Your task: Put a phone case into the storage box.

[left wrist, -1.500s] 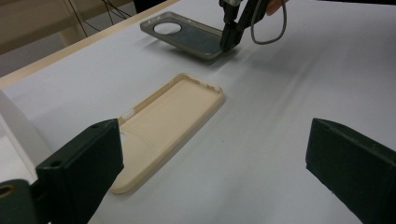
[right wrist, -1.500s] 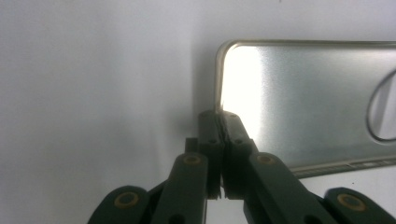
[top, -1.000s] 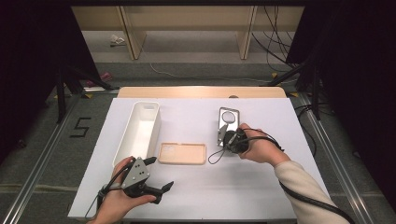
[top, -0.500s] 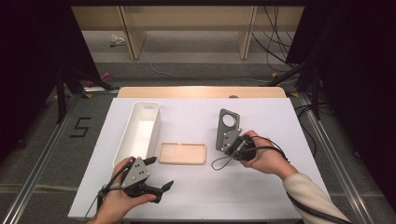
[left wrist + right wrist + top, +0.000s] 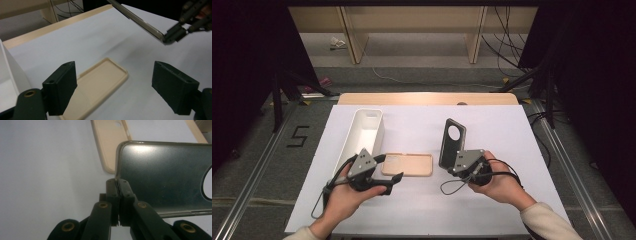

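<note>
From the high view, the tan phone case (image 5: 407, 164) lies flat on the white bench (image 5: 512, 130), and everything else is placed here against it. The left gripper (image 5: 393, 181) sits just at its near-left corner, held low in the person's left hand (image 5: 343, 196); its jaws stand apart and have just been closing a little, with nothing pressed between them. A white tray (image 5: 366, 131) stands lengthwise just to the left of the tan phone case, reaching away toward the far edge. To the right of the tan phone case, a little apart, the right gripper (image 5: 447, 165) pinches the near end of a dark phone case (image 5: 452, 142), which is lifted off the bench and tilts up, its round camera hole at the far end.

In the left gripper view, the tan phone case (image 5: 97, 86) lies hollow side up beneath and beyond the gap between the two black jaws, which are wide and touch nothing. Beyond it to the upper right, the dark phone case (image 5: 136, 20) shows edge-on, slanting in the air, with the right gripper (image 5: 172, 35) clamped on its lower end. The white tray's wall (image 5: 10, 70) rises at the left.

In the right gripper view, the jaws are squeezed tight on the corner edge of the dark phone case (image 5: 165, 175). The tan phone case (image 5: 110, 142) lies on the bench behind it.
</note>
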`<state>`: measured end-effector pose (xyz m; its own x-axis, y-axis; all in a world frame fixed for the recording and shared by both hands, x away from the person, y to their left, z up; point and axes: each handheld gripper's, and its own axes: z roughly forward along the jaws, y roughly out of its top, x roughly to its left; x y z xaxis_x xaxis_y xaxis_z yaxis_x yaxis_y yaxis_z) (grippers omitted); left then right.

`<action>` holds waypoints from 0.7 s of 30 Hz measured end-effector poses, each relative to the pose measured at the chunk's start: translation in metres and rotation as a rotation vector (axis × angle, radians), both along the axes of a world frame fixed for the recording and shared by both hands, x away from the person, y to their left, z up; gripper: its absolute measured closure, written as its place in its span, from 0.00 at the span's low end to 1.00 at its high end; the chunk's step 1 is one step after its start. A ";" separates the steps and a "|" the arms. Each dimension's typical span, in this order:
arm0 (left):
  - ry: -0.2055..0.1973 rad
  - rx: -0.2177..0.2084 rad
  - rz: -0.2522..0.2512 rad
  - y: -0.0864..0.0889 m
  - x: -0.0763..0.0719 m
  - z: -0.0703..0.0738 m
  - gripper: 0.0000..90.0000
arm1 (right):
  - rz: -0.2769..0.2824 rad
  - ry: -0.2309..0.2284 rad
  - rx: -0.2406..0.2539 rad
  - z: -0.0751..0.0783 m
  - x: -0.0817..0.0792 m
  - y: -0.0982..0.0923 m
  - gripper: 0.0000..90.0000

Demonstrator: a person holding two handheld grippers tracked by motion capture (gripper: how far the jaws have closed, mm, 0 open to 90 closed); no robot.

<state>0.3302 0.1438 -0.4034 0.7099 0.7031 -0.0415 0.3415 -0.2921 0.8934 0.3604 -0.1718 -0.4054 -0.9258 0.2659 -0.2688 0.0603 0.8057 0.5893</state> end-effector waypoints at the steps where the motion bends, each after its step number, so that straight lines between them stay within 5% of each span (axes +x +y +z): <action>1: 0.000 0.008 -0.002 -0.005 0.007 0.007 0.22 | -0.002 -0.009 0.006 0.000 -0.002 0.001 0.99; 10: 0.051 0.041 -0.035 -0.048 0.048 0.053 0.30 | 0.030 -0.028 0.048 0.001 -0.018 0.013 0.99; 16: 0.121 0.076 -0.044 -0.073 0.065 0.056 0.35 | 0.034 -0.022 0.049 0.001 -0.021 0.019 0.99; 21: 0.181 0.064 -0.044 -0.086 0.077 0.051 0.40 | 0.037 -0.035 0.048 -0.001 -0.020 0.021 0.99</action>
